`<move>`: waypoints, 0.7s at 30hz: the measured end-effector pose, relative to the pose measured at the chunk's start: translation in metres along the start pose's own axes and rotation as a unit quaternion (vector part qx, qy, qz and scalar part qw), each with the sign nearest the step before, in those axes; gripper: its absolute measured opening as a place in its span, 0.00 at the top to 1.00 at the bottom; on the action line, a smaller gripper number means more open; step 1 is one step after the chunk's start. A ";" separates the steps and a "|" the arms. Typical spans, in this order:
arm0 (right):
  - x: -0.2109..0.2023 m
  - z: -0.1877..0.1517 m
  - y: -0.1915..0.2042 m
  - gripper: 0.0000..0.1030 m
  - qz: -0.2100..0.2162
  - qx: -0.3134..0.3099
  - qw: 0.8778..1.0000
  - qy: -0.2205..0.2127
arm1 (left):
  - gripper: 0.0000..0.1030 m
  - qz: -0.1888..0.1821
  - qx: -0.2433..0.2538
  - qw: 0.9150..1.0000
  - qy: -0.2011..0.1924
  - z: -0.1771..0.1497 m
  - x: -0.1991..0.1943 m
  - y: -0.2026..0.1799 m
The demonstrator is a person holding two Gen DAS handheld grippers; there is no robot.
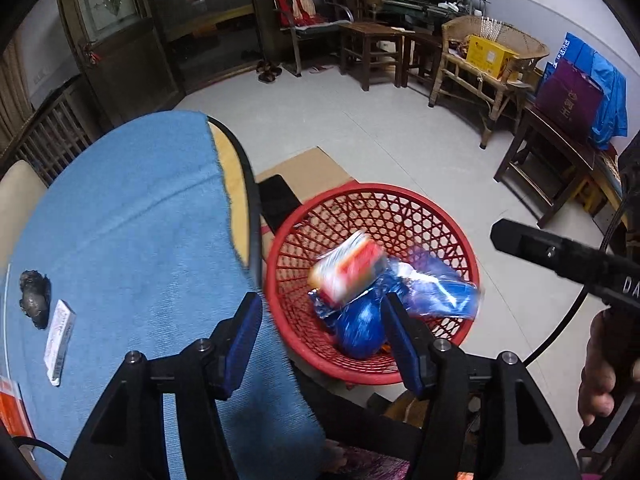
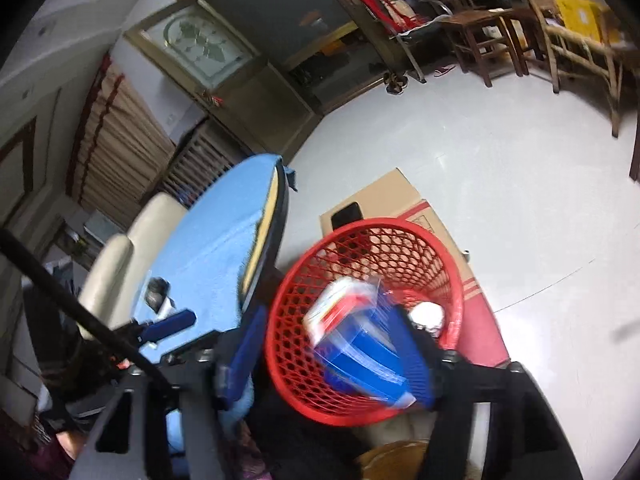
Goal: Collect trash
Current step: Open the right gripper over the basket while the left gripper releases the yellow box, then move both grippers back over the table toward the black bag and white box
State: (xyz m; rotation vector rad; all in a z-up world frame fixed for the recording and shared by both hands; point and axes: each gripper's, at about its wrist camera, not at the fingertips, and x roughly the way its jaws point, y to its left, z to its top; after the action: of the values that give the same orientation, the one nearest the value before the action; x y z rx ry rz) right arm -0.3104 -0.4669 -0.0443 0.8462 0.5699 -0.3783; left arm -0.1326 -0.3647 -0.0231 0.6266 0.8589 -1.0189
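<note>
A red mesh basket (image 1: 452, 236) stands on the floor beside a round table with a blue cloth (image 1: 120, 220). A blurred white, red and orange box (image 1: 346, 270) and a blue plastic wrapper (image 1: 436, 292) are in the air over the basket, apart from my open left gripper (image 1: 324, 336). In the right wrist view the same box (image 2: 340, 312) and blue wrapper (image 2: 360, 364) lie over the basket (image 2: 296, 320), between the spread fingers of my open right gripper (image 2: 332, 356). On the cloth lie a dark crumpled lump (image 1: 35, 298) and a small white packet (image 1: 59, 342).
An orange item (image 1: 12, 408) sits at the table's left edge. A flat cardboard box (image 1: 308, 168) lies under the basket. Wooden chairs (image 1: 372, 52), a wicker bench (image 1: 492, 64) and a dark side table (image 1: 548, 148) line the far wall.
</note>
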 end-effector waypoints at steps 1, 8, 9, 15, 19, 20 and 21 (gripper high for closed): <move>0.000 0.000 0.001 0.33 0.003 -0.004 1.000 -0.001 | 0.39 0.006 0.000 1.000 -0.005 -0.003 -0.004 0.004; 0.002 -0.003 0.025 0.33 -0.004 -0.050 0.999 0.003 | 0.39 0.077 -0.042 0.995 -0.037 -0.024 -0.039 0.051; 0.003 -0.003 0.029 0.33 -0.004 -0.056 0.998 0.003 | 0.39 0.087 -0.050 0.994 -0.040 -0.028 -0.043 0.060; 0.015 -0.004 0.074 0.33 0.008 -0.109 0.994 0.013 | 0.39 0.141 -0.136 0.979 -0.050 -0.072 -0.071 0.126; 0.037 -0.010 0.115 0.33 0.025 -0.142 0.989 0.029 | 0.39 0.169 -0.197 0.964 -0.047 -0.109 -0.084 0.173; 0.045 -0.011 0.127 0.33 0.032 -0.149 0.988 0.036 | 0.39 0.176 -0.208 0.961 -0.046 -0.119 -0.086 0.183; 0.052 -0.012 0.139 0.33 0.039 -0.155 0.986 0.042 | 0.39 0.186 -0.219 0.957 -0.045 -0.128 -0.088 0.193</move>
State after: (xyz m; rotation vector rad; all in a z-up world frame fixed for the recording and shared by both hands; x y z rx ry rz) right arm -0.2006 -0.3769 -0.0003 0.5832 0.6523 -0.1771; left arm -0.0196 -0.1451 -0.0051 0.3392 0.8145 -0.4883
